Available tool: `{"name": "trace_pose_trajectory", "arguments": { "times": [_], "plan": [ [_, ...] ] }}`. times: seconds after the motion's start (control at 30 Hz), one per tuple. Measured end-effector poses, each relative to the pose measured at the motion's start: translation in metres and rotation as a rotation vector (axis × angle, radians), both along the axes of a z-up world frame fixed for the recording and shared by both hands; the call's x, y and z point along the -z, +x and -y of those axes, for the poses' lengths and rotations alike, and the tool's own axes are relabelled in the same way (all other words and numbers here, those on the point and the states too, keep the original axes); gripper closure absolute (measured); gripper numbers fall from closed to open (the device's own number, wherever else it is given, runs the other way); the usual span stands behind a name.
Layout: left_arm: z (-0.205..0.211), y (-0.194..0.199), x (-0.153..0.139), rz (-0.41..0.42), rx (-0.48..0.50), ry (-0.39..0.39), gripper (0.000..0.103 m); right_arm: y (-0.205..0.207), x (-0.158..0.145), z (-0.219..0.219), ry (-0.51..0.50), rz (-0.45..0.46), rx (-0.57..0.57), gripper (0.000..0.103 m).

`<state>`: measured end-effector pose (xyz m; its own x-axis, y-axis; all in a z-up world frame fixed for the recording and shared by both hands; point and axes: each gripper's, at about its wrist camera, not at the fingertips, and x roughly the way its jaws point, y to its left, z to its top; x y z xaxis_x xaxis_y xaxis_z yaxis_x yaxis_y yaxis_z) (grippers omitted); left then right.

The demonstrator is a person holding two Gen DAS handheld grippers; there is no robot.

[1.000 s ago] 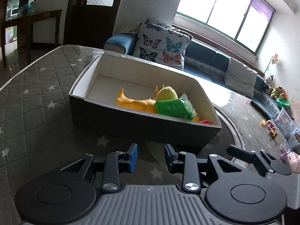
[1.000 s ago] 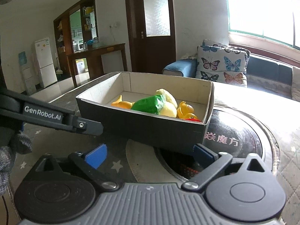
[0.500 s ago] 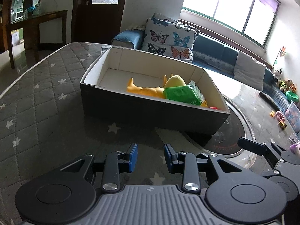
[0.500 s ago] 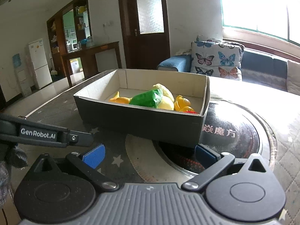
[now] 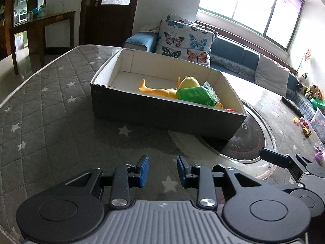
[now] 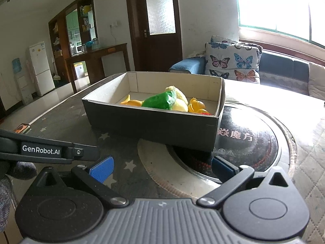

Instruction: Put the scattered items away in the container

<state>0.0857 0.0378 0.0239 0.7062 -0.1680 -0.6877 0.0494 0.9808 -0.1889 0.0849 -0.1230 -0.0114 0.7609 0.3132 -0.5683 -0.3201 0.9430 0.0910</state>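
Red item (image 5: pixel 230 109) (mostly hidden) behind box wall (image 5: pixel 162 113)

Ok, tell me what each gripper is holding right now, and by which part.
Nothing is held. The left gripper has only bare table between its nearly closed pads; the right gripper stands open and empty. The toys lie in the box.

Matt dark cardboard box (image 5: pixel 162 116), quilted grey cloth table cover (image 5: pixel 40 109), glossy crinkled green plastic packet (image 5: pixel 195 95)
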Motion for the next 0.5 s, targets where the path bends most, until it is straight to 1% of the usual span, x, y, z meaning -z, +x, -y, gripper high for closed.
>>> {"name": "trace_pose_trajectory", "arguments": {
  "times": [0.5],
  "plan": [
    [0.006, -0.017, -0.001, 0.013, -0.011, 0.007, 0.07, -0.016, 0.0, 0.002, 0.007, 0.004, 0.006, 0.0]
  ]
}}
